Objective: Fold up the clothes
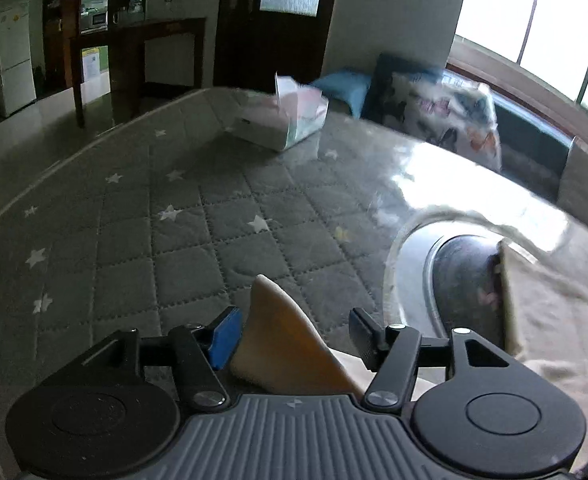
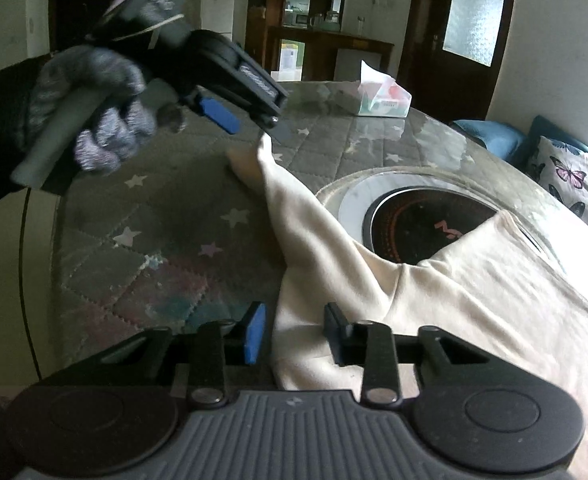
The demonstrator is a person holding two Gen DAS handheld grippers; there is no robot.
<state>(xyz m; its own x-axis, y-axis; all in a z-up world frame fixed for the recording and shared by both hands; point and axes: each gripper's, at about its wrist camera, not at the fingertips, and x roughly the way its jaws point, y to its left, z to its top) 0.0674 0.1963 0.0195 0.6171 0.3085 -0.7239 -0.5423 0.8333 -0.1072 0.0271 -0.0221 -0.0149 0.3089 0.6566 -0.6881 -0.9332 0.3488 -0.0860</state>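
Note:
A cream garment lies over the right part of a grey quilted table cover with stars. One pointed end of it rises between the fingers of my left gripper, whose jaws stand wide apart around it. In the right wrist view the left gripper hovers over that raised tip, held by a gloved hand. My right gripper is open, its jaws on either side of the garment's near edge.
A round black cooktop with a silver ring is set in the table, partly under the garment. A tissue box stands at the far edge. Cushions lie on a bench to the right. Dark wood furniture stands behind.

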